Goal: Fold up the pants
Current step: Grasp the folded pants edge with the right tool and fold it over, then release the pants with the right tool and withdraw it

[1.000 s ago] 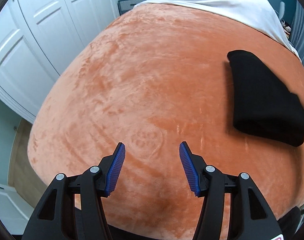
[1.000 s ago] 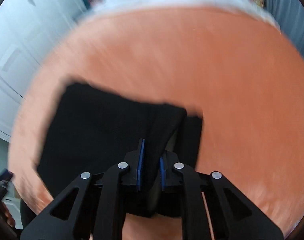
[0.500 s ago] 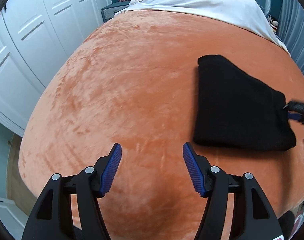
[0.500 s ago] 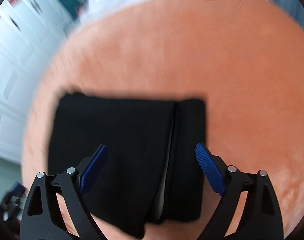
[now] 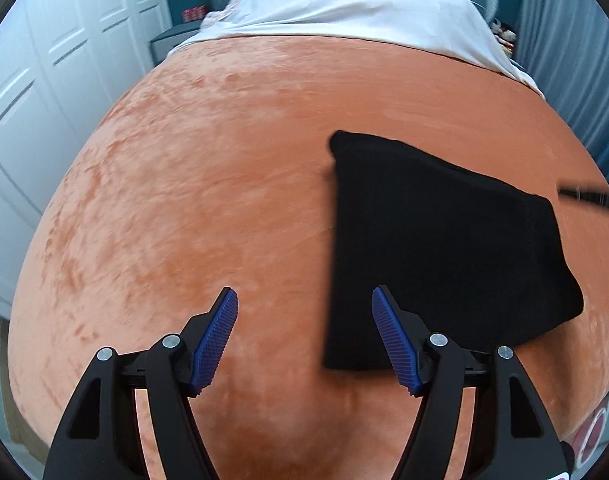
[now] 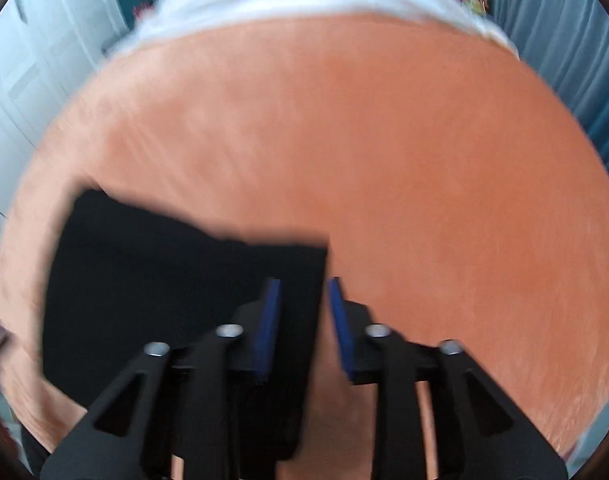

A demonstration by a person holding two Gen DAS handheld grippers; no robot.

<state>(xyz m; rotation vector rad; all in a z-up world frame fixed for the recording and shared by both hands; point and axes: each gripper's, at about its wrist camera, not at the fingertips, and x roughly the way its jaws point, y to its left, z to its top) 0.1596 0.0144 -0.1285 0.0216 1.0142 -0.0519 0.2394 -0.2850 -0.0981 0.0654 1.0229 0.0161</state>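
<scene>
the pants (image 5: 440, 248) lie folded into a black block on the bed (image 5: 224, 184), which wears an orange plush cover. in the left wrist view the block sits at about three o'clock, its lower left corner partly hidden behind the right finger of the left tongs (image 5: 304, 340). those tongs hang above bare cover, spread wide with nothing between the blue pads, and widening a little. at three o'clock on the picture's rim a thin dark streak is cut off and too blurred to name. the right wrist view is smeared by motion. there the pants (image 6: 164, 292) fill the eight o'clock part, and the right tongs (image 6: 300, 328) straddle the block's right edge; the jaws are closing, yet a gap shows beside each pad. a white sheet (image 5: 344, 4) covers the bed's far end at twelve o'clock, and white closet doors (image 5: 44, 80) stand at ten o'clock.
</scene>
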